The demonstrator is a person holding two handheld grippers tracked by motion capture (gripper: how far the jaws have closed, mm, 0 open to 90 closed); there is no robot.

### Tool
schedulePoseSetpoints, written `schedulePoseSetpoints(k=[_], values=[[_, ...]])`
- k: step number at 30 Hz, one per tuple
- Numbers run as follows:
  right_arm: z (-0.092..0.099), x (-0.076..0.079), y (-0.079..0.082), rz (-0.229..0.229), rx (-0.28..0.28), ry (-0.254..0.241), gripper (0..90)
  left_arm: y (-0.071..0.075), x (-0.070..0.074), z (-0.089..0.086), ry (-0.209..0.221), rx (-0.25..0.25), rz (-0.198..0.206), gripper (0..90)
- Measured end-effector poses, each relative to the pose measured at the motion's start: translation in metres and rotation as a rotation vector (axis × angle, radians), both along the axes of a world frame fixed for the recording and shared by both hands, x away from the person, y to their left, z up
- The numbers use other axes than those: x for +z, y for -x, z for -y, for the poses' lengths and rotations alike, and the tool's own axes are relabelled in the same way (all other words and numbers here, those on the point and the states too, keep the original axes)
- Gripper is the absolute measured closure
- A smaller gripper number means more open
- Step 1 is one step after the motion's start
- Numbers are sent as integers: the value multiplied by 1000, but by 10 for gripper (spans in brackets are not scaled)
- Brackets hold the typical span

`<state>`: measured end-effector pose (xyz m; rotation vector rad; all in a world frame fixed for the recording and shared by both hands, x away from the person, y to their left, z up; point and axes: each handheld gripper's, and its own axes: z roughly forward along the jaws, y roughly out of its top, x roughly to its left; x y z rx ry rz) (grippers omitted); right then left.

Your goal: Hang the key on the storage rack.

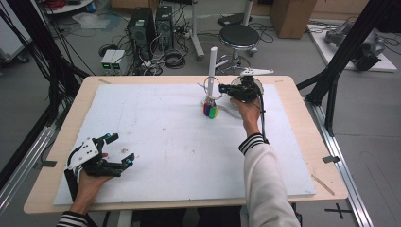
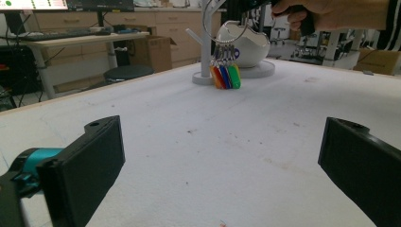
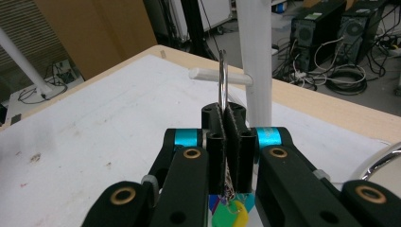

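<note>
Clamped on the thin metal key ring (image 3: pixel 222 78), right claw (image 3: pixel 226 142) should ease it squarely over the white peg (image 3: pixel 208 74); left claw (image 1: pixel 115 150) rests wide apart.

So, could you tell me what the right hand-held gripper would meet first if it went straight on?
Probably the white stand's side peg, just beyond the metal ring that the right hand-held gripper clamps; depth is unclear.

bright even indoor light | soft faint shadows | near jaws blurred
</note>
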<state>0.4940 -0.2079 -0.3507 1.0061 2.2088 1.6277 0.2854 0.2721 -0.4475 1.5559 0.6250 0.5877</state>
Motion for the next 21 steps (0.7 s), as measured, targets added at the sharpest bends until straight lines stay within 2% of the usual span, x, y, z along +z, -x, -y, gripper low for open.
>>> schedulePoseSetpoints(k=[5, 9, 14, 16, 21], values=[[0, -4, -3, -22, -13, 1, 879, 2, -2, -1, 17, 7, 6, 17], [-1, -8, -5, -30, -7, 0, 877, 3, -2, 0, 11, 12, 17, 17], [-3, -11, -7, -40, -4, 1, 858, 6, -4, -3, 49, 28, 42, 17], [-3, -10, -7, -37, -4, -12, 773, 6, -4, -3, 52, 29, 41, 17], [1, -5, -2, -40, 9, -26, 631, 6, -4, -3, 51, 35, 42, 17]])
